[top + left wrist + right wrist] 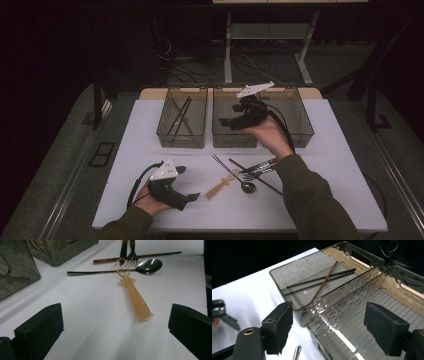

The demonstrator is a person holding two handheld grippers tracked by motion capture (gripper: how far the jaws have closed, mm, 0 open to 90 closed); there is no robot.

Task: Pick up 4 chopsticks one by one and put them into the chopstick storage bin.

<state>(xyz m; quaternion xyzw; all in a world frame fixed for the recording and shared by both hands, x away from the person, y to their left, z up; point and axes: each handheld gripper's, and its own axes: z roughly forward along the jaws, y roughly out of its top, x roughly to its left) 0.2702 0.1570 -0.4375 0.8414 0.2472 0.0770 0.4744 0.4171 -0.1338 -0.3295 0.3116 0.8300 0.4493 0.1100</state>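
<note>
**Two open hand-held grippers, one near the peach tool, one over a bin**

The left hand-held gripper point(192, 196) rests low on the white desk point(125, 150). Its two black jaws are spread wide and hold nothing. A peach plastic tool point(137, 300) with a thin wire loop on its end lies on the desk just ahead of those jaws, not touching them. The loop end lies against a silver spoon point(147, 266). A fork point(131, 255) and a brown chopstick point(137, 257) lie just past the spoon.

The right hand-held gripper point(226, 123) is held up over the middle bin point(372, 322). Its jaws are also wide apart, with nothing between them. The part of the middle bin that shows under them has only its ribbed floor.

The left bin point(182, 134) stands right beside the middle bin, their walls almost touching. Inside it lie two thin black sticks point(319, 281) and one brown chopstick point(324, 281) crossing over them.
</note>
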